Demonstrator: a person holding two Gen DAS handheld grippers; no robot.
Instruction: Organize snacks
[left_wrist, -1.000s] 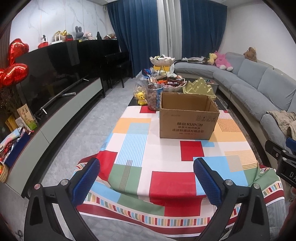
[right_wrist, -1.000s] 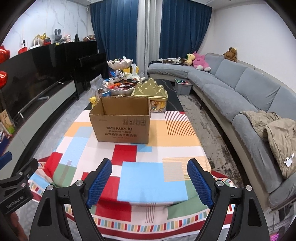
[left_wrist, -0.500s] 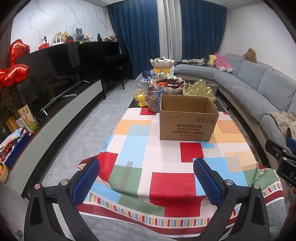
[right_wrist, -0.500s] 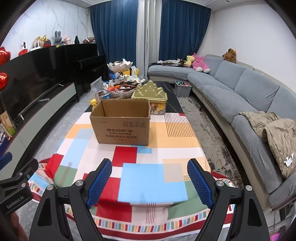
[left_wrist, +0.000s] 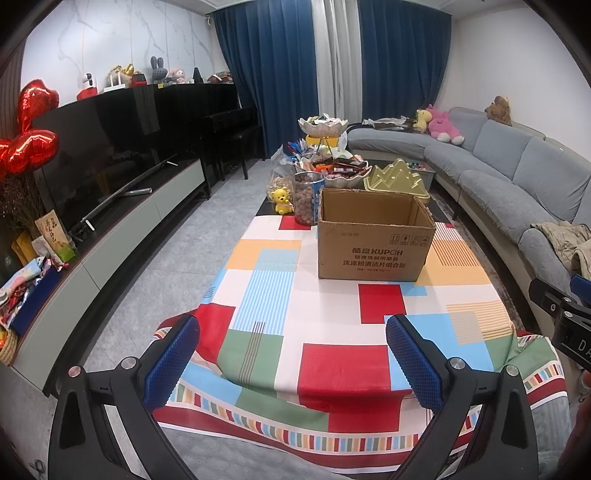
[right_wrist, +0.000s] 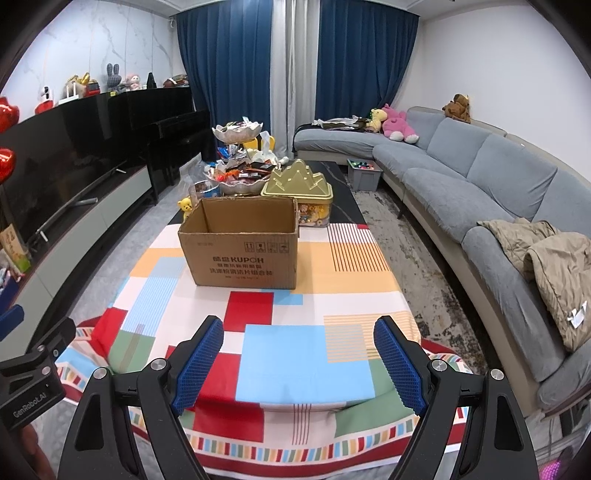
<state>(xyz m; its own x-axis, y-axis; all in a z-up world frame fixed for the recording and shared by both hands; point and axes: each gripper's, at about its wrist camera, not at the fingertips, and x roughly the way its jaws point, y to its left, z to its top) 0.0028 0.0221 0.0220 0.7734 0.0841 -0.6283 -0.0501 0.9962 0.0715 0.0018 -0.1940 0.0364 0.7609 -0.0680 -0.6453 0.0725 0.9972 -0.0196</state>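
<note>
An open brown cardboard box (left_wrist: 373, 236) stands on the table with the patchwork cloth (left_wrist: 332, 332); it also shows in the right wrist view (right_wrist: 242, 245). Behind it lie snacks: a bowl of wrapped snacks (left_wrist: 340, 171), a clear jar of nuts (left_wrist: 306, 197), a gold tin (left_wrist: 397, 181), and a tiered dish (left_wrist: 323, 125). My left gripper (left_wrist: 293, 363) is open and empty at the table's near edge. My right gripper (right_wrist: 297, 362) is open and empty, also at the near edge, to the right of the left one.
A grey curved sofa (right_wrist: 480, 192) runs along the right, with a jacket (right_wrist: 546, 258) on it. A TV and low cabinet (left_wrist: 110, 206) line the left wall. A yellow bear toy (left_wrist: 281, 199) sits by the jar. Grey floor lies between table and cabinet.
Both views have shifted slightly; the box and snacks appear a little lower in frame. Both grippers stay open and empty.
</note>
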